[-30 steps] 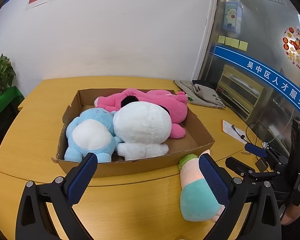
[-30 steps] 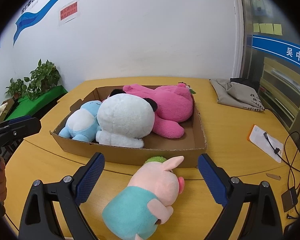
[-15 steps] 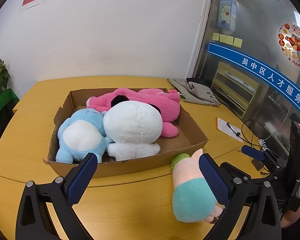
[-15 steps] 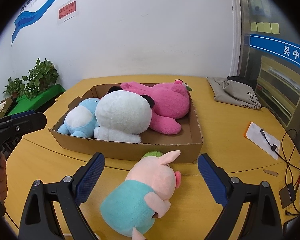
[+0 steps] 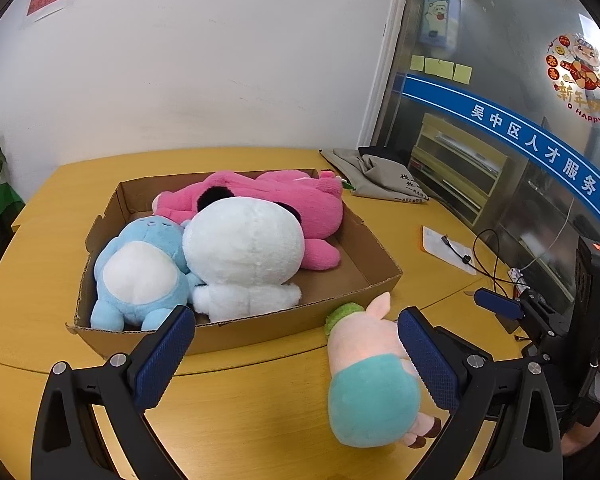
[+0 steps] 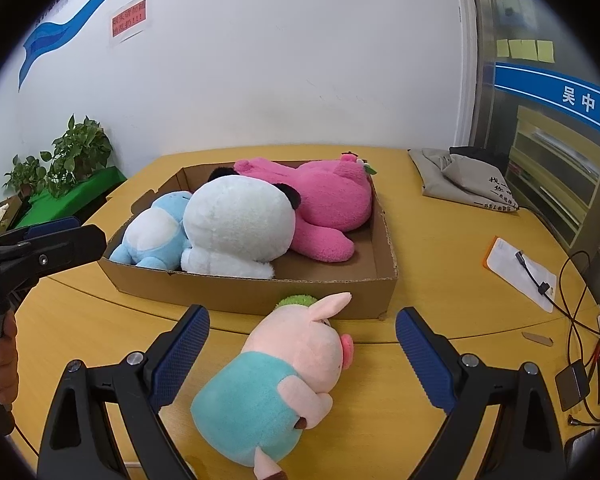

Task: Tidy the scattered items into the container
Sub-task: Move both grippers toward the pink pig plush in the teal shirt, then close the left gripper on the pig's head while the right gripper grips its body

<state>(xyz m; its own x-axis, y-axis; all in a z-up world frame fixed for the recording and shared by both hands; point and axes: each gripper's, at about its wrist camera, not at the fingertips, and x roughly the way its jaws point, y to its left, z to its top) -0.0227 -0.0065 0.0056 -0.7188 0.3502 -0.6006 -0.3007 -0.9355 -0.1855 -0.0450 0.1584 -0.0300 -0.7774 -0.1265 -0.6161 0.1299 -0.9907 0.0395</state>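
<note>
Cardboard box point(image 6: 384, 280) on a yellow table point(image 6: 440, 216) holds blue, white and pink plush toys, while a pink pig plush in a teal shirt point(image 6: 276, 380) lies outside its front wall between the right gripper's point(image 6: 302, 354) spread jaws; the left gripper point(image 5: 296, 354) is also spread, empty.

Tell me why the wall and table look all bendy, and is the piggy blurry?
Both wrist views use a fisheye lens, so the yellow wooden table's edges curve and the corners go black. In the right wrist view the pink plush pig in teal clothes looks sharp, evenly lit, with only a soft shadow.
</note>
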